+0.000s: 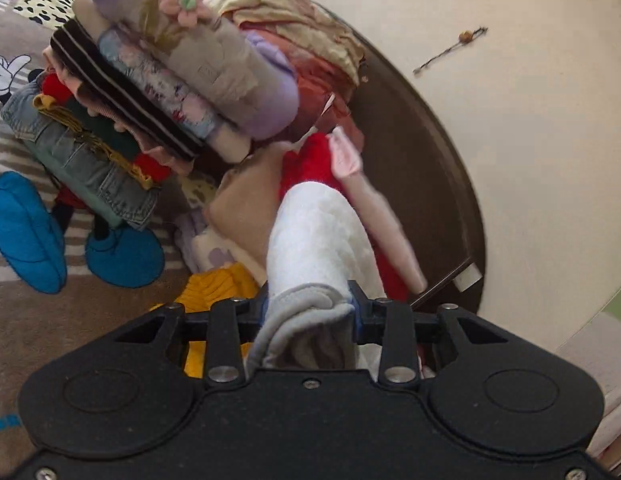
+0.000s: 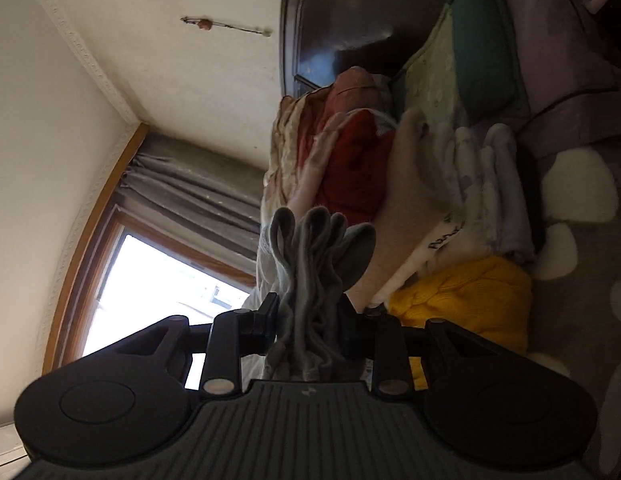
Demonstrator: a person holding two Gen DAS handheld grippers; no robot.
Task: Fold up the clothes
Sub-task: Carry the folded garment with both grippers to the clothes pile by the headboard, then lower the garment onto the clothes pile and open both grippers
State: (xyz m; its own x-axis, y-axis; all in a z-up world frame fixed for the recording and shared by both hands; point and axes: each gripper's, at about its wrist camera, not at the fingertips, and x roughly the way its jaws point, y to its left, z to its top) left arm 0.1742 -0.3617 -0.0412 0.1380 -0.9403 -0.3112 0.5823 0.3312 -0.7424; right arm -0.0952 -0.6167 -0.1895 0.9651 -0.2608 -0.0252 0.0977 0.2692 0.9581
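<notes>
Left gripper (image 1: 310, 312) clamped on white-grey garment (image 1: 318, 232), right gripper (image 2: 308, 320) pinching grey folds (image 2: 314, 248), window (image 2: 150, 292) only in right view

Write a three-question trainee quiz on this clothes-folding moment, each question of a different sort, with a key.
1. True or false: the left gripper is shut on a white and grey garment.
2. Multiple choice: the right gripper holds A) a yellow knit, B) bunched grey fabric, C) nothing.
3. Fill in: in the left wrist view, the bottom item of the folded stack beside the dark headboard is a pair of ______.

Key:
1. True; the fabric is pinched between the jaws.
2. B; the yellow knit lies apart on the bed.
3. Jeans.
</notes>
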